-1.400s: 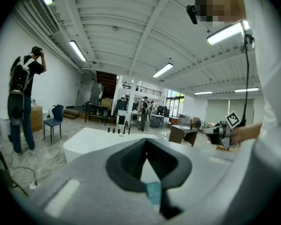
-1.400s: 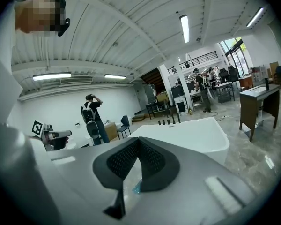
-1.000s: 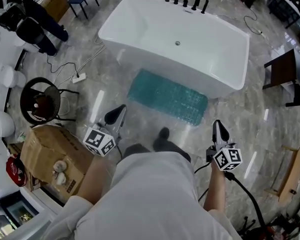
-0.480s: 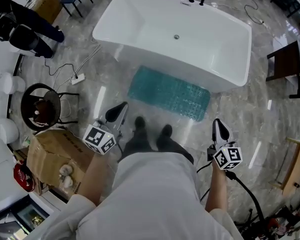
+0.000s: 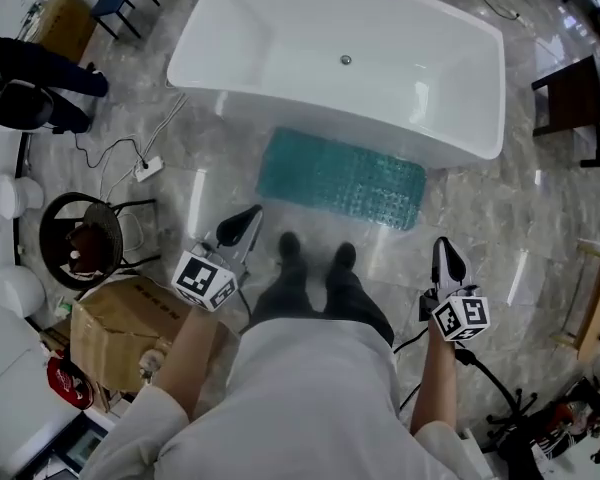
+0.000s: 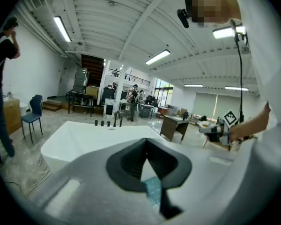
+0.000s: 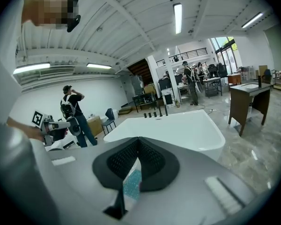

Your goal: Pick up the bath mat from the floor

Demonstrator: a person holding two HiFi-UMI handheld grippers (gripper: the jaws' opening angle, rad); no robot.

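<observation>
A teal bath mat (image 5: 341, 178) lies flat on the grey marble floor, right against the front of a white bathtub (image 5: 340, 63). The person's two dark shoes stand just short of the mat's near edge. My left gripper (image 5: 242, 222) hangs left of the shoes, jaws shut and empty, pointing toward the mat's left end. My right gripper (image 5: 448, 258) hangs below the mat's right end, also shut and empty. A sliver of the teal mat (image 6: 153, 189) shows through the left jaws' gap, and another strip of mat (image 7: 132, 183) shows through the right jaws' gap.
A cardboard box (image 5: 130, 333) and a round black stool (image 5: 80, 236) stand at the left. A white power strip (image 5: 147, 168) with cables lies on the floor. A dark wooden table (image 5: 575, 103) stands at the right. Another person (image 7: 75, 114) stands by the tub's far left.
The person has stepped forward: both shoes now stand side by side close to the mat, and mat and tub sit higher in the head view. Both grippers stay shut.
</observation>
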